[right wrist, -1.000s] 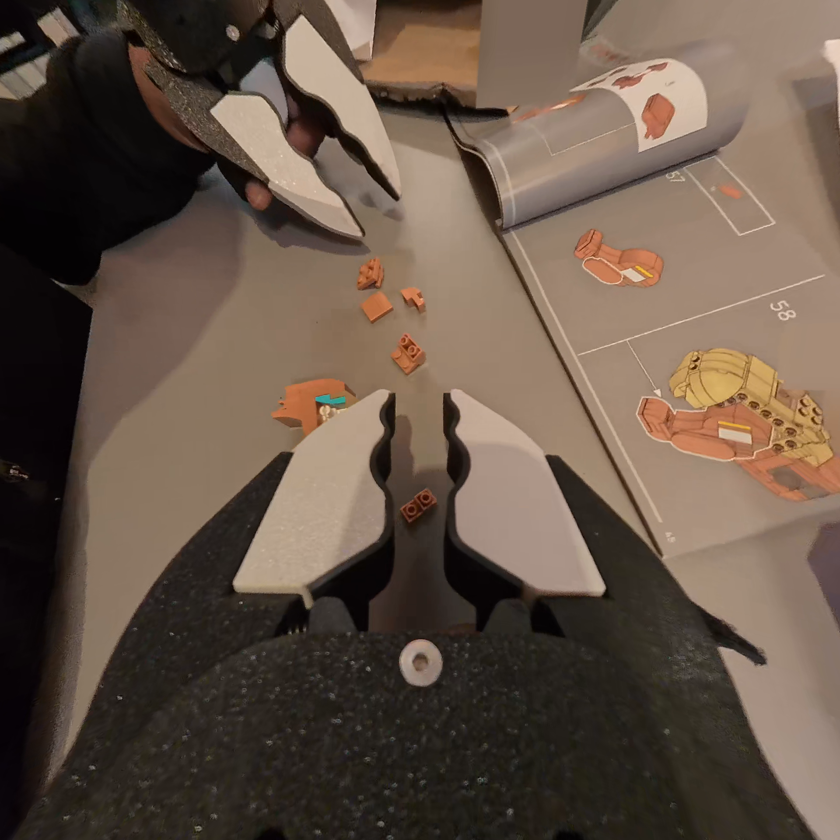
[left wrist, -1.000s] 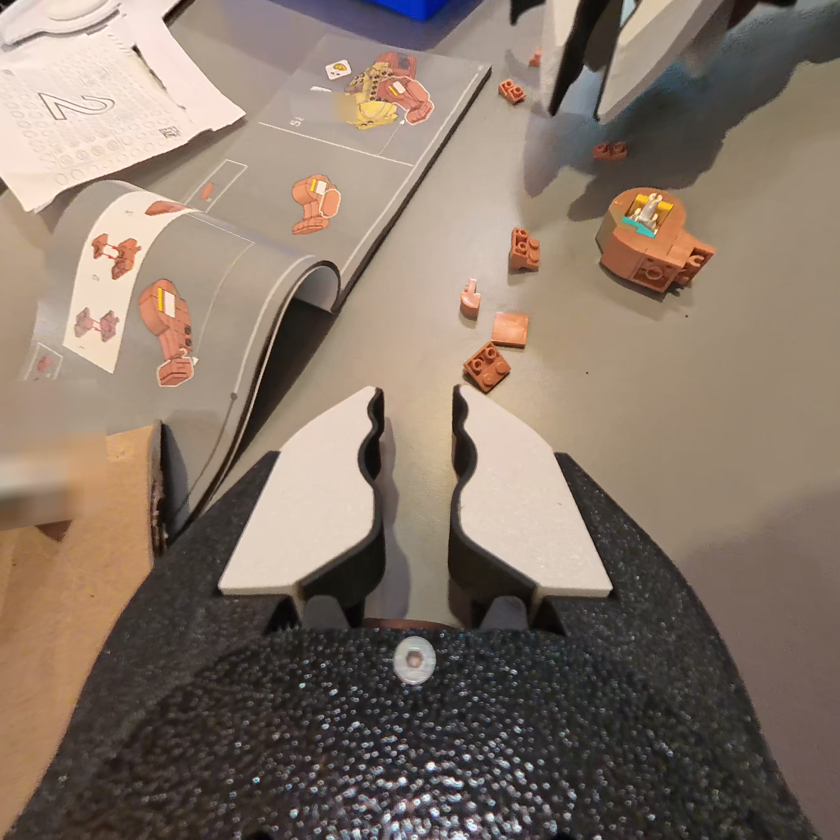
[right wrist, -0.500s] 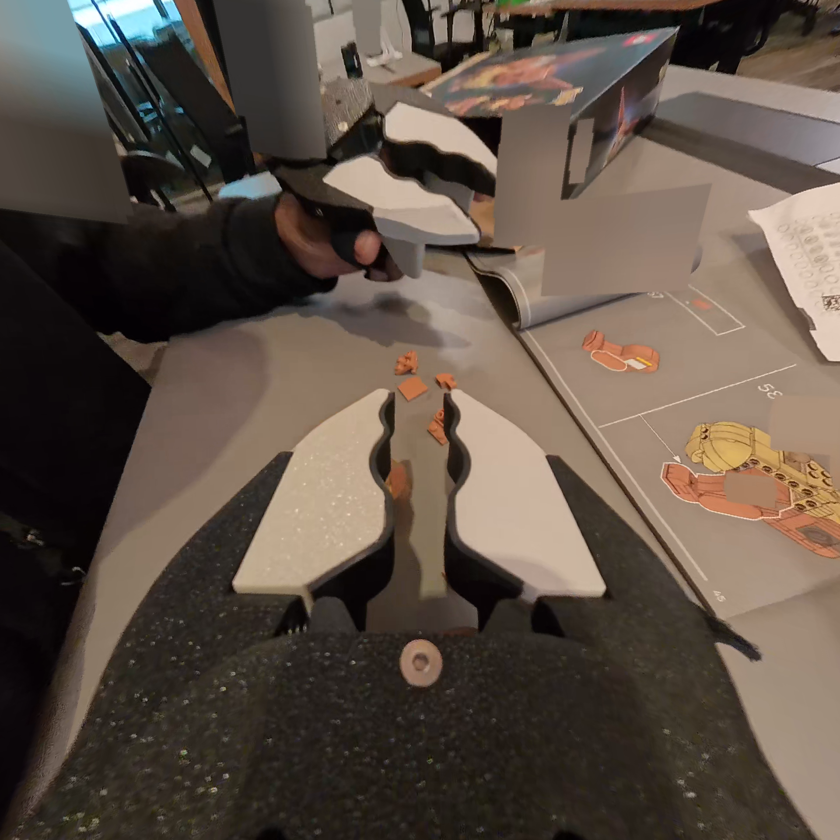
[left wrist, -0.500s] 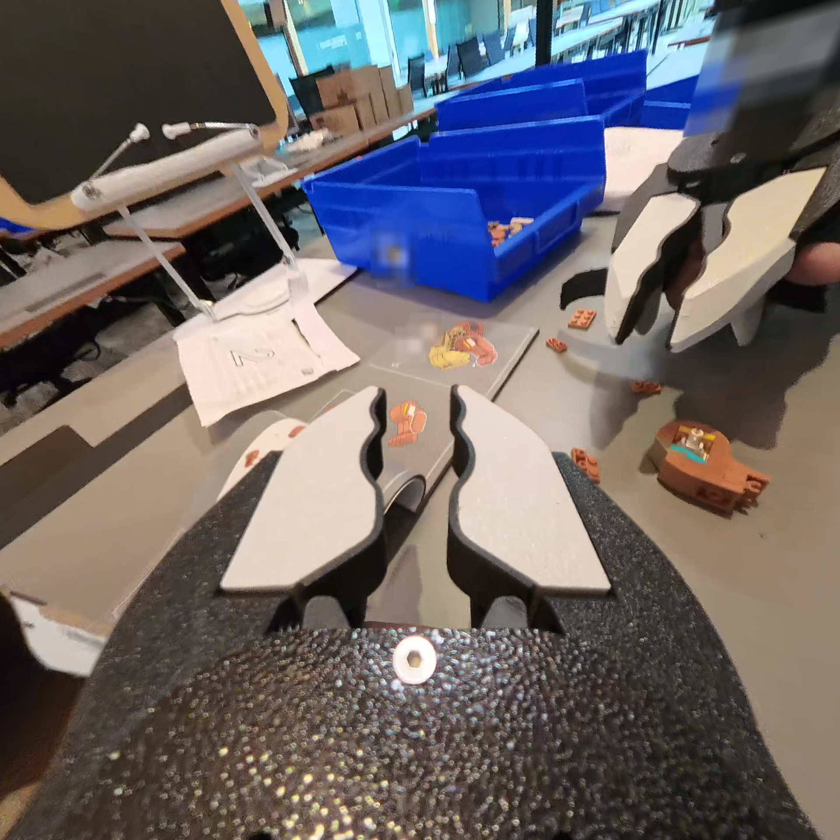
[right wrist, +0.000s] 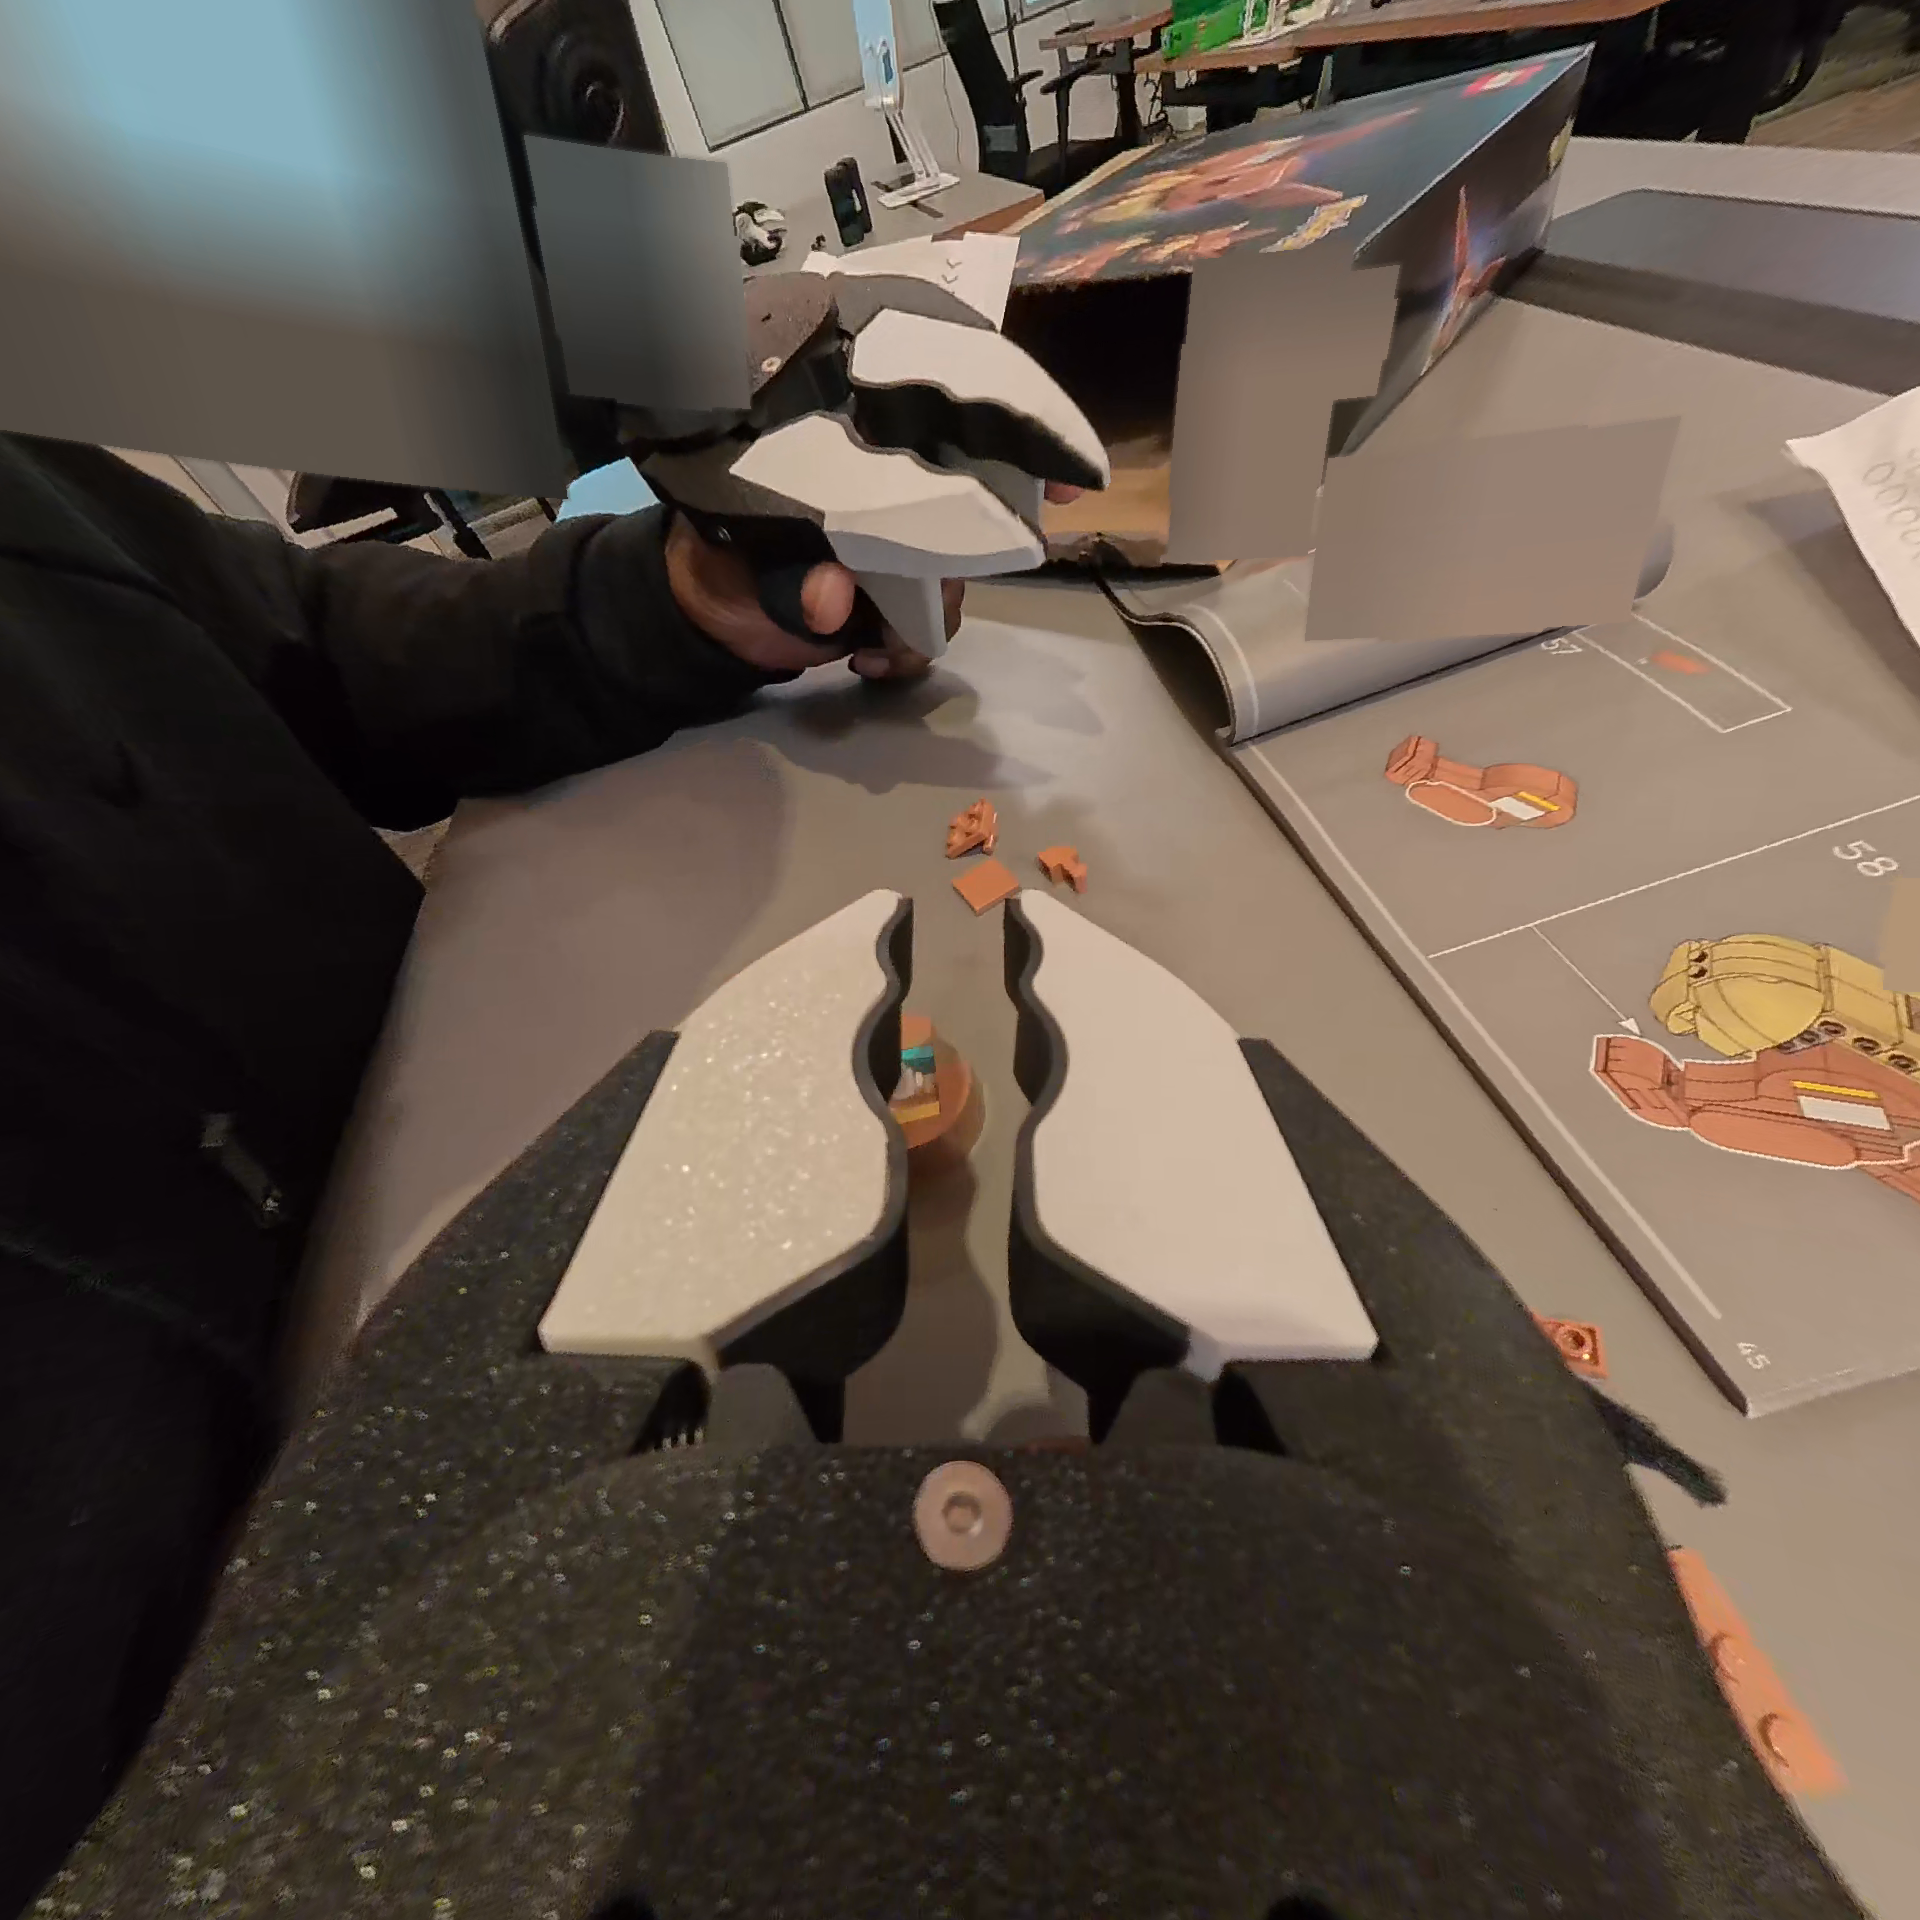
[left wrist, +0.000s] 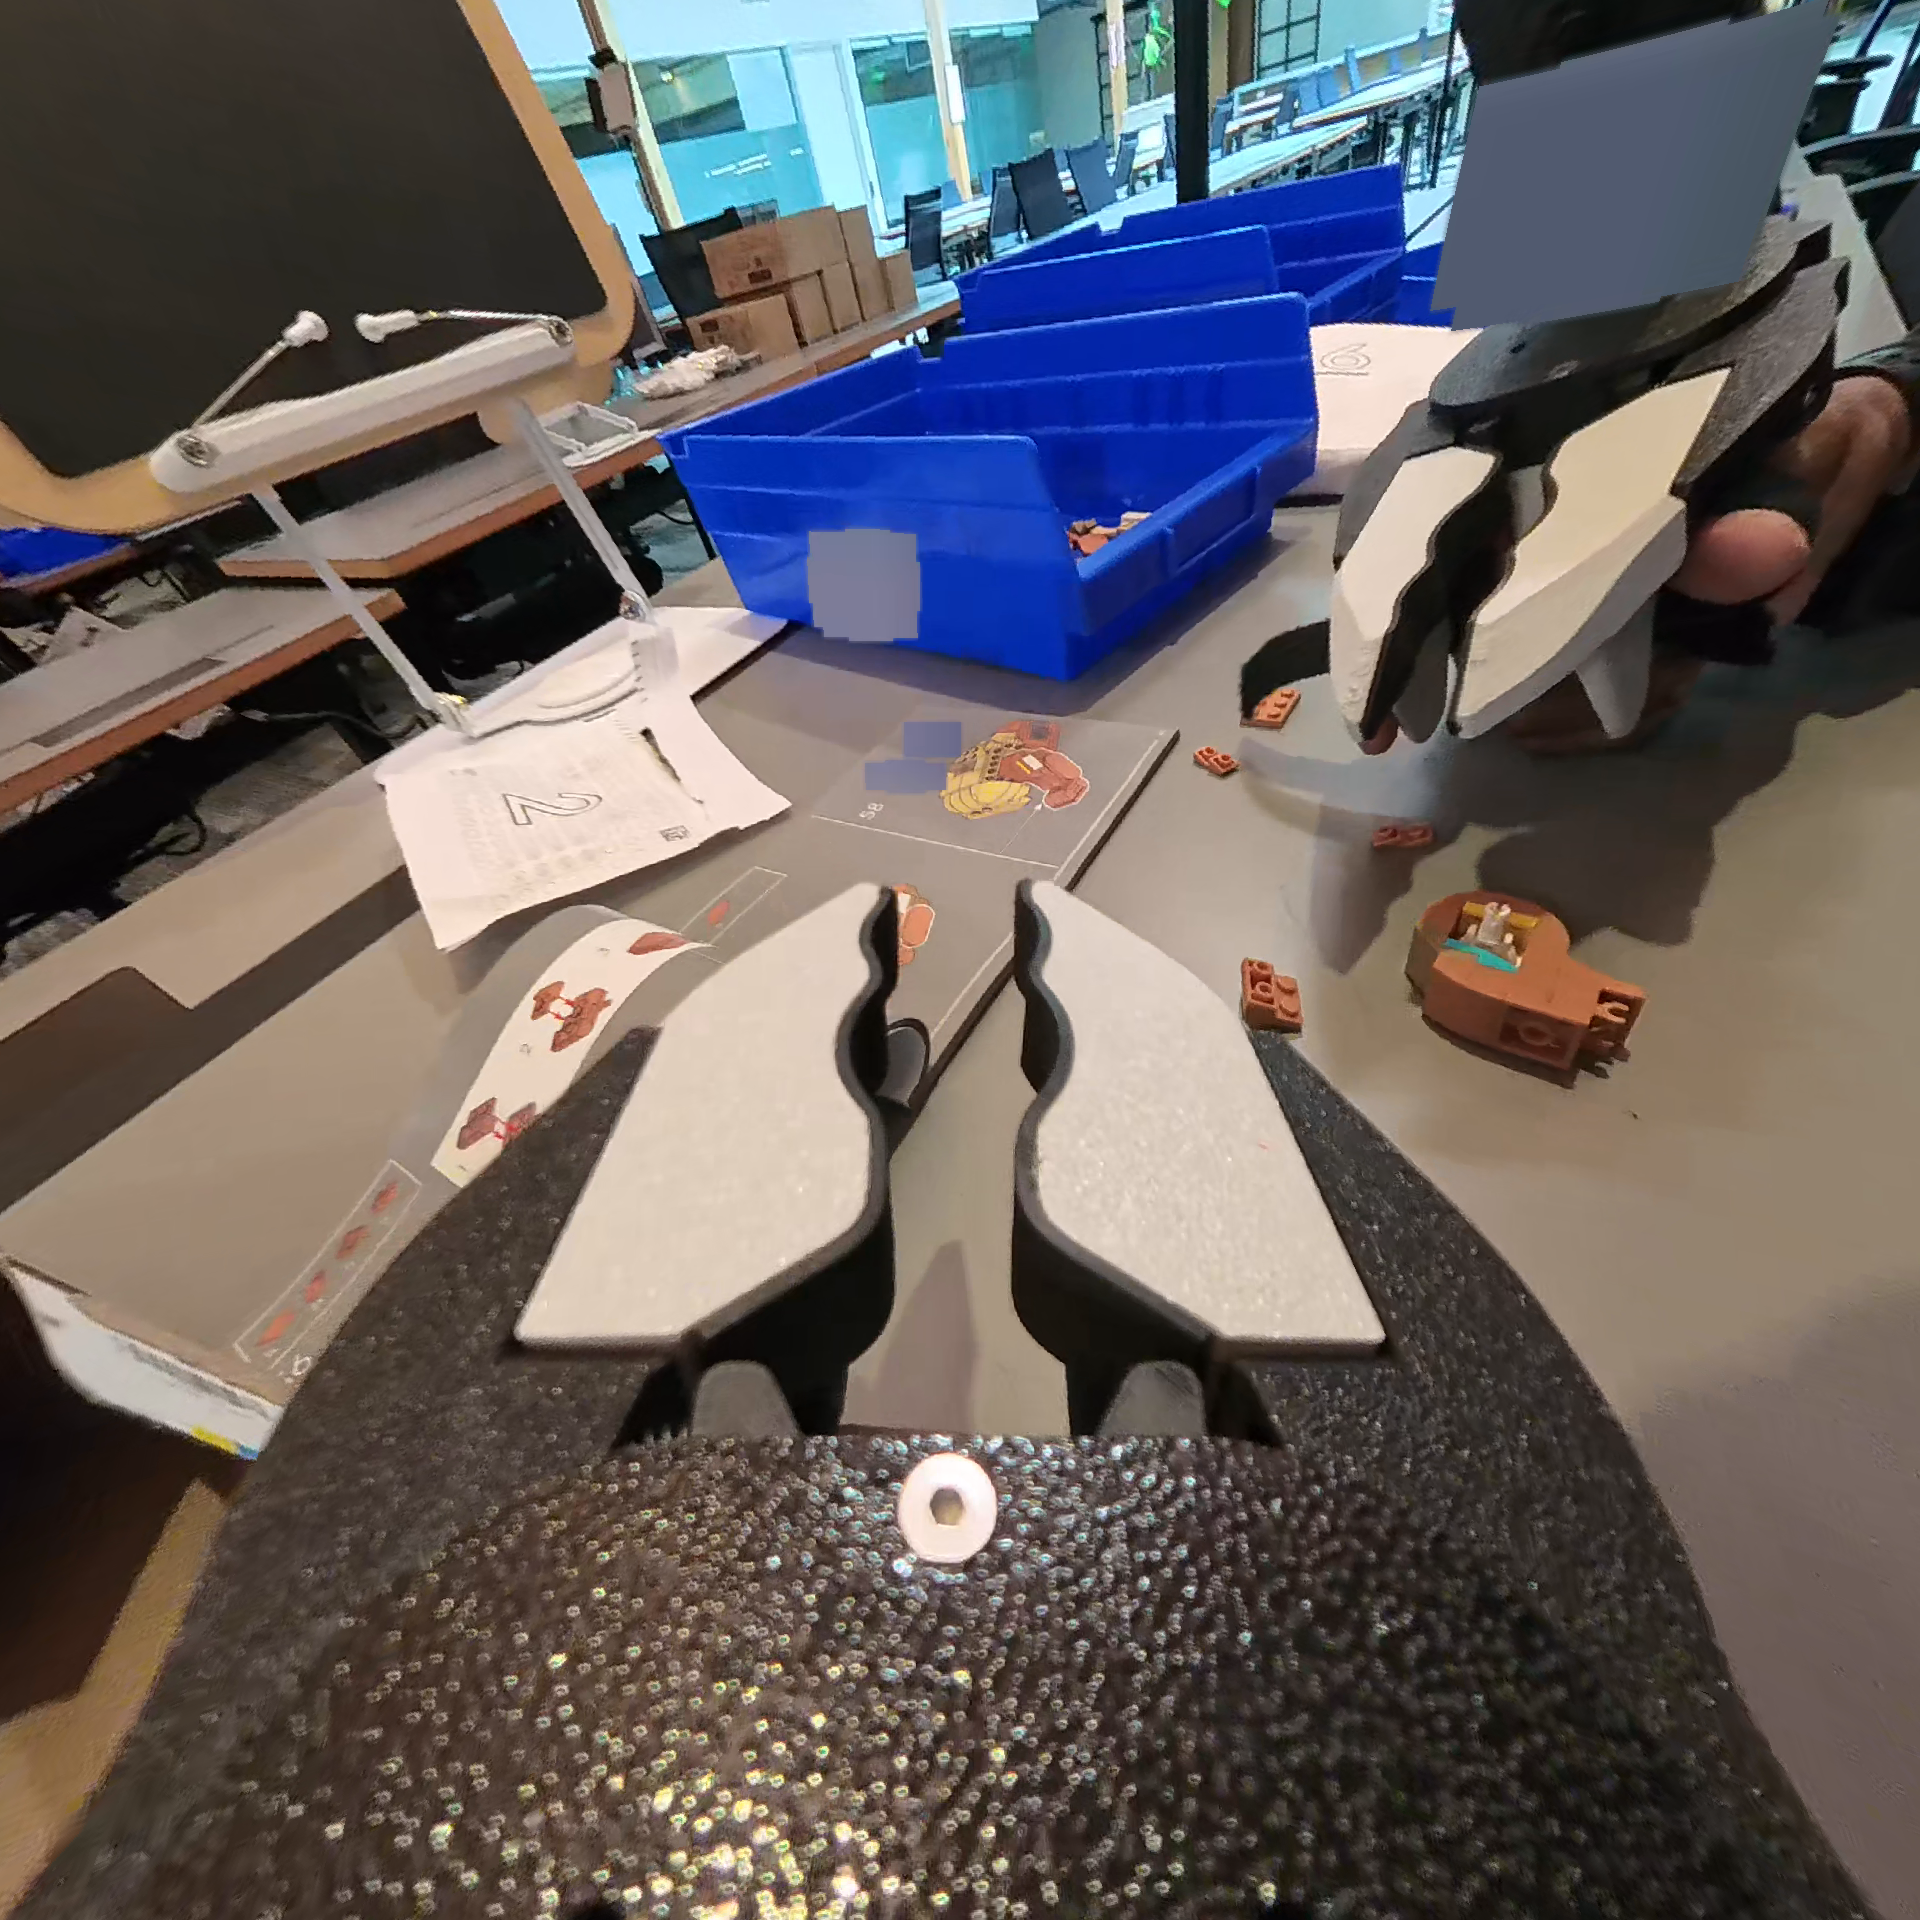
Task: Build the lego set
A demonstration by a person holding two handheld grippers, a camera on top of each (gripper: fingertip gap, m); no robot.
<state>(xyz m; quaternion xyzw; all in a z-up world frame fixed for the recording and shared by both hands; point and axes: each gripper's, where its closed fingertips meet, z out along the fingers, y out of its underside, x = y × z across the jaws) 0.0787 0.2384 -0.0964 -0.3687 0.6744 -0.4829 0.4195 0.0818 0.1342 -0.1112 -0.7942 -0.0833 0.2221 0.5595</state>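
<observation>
L tongs (left wrist: 951, 914): jaws apart w/ a narrow gap, nothing between the pads, held above the desk (left wrist: 1558, 1299). R tongs (right wrist: 958, 914): also apart, narrow gap, nothing gripped; the brown brick sub-assembly (right wrist: 935, 1091) seen through the gap lies on the desk below, pads not pressing on it.

Ahead of L tongs: open instruction booklet (left wrist: 997, 790), spine running away from the tips, near page curled up on the L side. Just R of the L tongs: small brown brick (left wrist: 1270, 995); further R the same sub-assembly (left wrist: 1507, 987), rounded body w/ teal and yellow bits on top, long axis roughly crosswise. R tongs are nearer it than L.

Just ahead of R tips: flat brown tile (right wrist: 985, 885), two more small brown bits beyond. Far ahead of L: blue bin (left wrist: 987, 499), printed paper sheet (left wrist: 582, 821). Ahead-R of R tongs: set box (right wrist: 1299, 239). Booklet, sheet and box all carry print; not transcribed.
</observation>
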